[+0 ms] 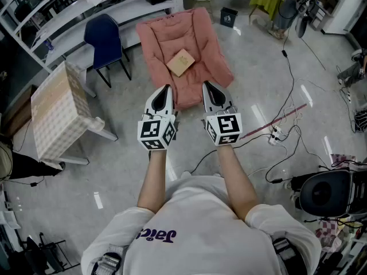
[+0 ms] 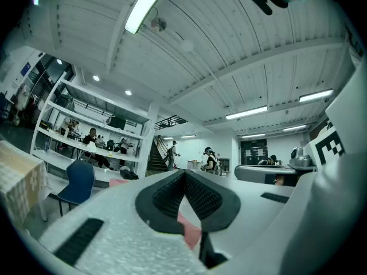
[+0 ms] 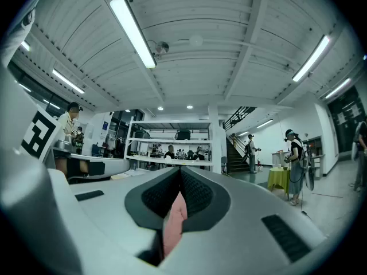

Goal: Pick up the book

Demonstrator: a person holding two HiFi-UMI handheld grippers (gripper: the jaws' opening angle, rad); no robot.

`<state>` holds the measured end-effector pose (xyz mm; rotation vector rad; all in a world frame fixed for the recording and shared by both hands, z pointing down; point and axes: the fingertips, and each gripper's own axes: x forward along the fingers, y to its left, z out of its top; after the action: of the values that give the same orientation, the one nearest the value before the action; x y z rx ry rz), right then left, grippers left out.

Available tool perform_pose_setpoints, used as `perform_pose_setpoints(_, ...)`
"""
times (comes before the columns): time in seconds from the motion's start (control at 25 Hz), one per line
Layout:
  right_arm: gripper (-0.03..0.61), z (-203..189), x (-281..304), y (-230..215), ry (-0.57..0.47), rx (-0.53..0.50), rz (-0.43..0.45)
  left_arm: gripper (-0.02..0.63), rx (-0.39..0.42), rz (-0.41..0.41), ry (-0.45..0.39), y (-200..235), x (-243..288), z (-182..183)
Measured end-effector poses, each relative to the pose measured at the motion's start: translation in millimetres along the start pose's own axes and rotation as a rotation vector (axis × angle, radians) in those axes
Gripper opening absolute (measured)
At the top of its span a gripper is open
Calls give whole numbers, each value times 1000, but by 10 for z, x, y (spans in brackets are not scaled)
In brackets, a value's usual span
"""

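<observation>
A tan book [image 1: 180, 62] lies flat on a pink floor cushion chair [image 1: 198, 39] in the head view. Both grippers are held level side by side in front of the person, short of the cushion's near edge and apart from the book. My left gripper [image 1: 167, 88] is shut with nothing in it, and so is my right gripper [image 1: 205, 85]. In the left gripper view the closed gripper [image 2: 184, 173] points across the room, with a strip of the pink cushion [image 2: 189, 231] showing below the pads. The right gripper [image 3: 180, 169] is likewise closed over a sliver of the pink cushion [image 3: 173, 222].
A blue chair [image 1: 106, 39] and a table with a checked cloth [image 1: 57, 110] stand left of the cushion. Cables and a power strip [image 1: 275, 135] lie on the floor at the right. White shelves [image 1: 69, 10] line the back left. People stand far off.
</observation>
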<state>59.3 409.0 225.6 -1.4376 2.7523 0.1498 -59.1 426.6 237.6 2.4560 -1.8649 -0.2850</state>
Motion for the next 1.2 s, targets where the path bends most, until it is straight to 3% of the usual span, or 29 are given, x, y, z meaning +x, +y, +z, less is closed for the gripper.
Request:
perform_pose_setpoints(0.32, 12, -220, 106, 483, 62, -4, 33, 15, -68, 23, 20, 373, -255, -213)
perform_pose_setpoints(0.64, 14, -509, 549, 586, 97, 113, 124, 15, -65, 16, 35, 626, -65, -348)
perform_pose_setpoints(0.92, 14, -671, 1216, 268, 100, 144, 146, 15, -48, 78, 77, 1013, 509, -518)
perform_pose_setpoints(1.2, 14, -812, 2038, -591, 124, 190, 124, 15, -4, 106, 108, 1224, 1468, -581)
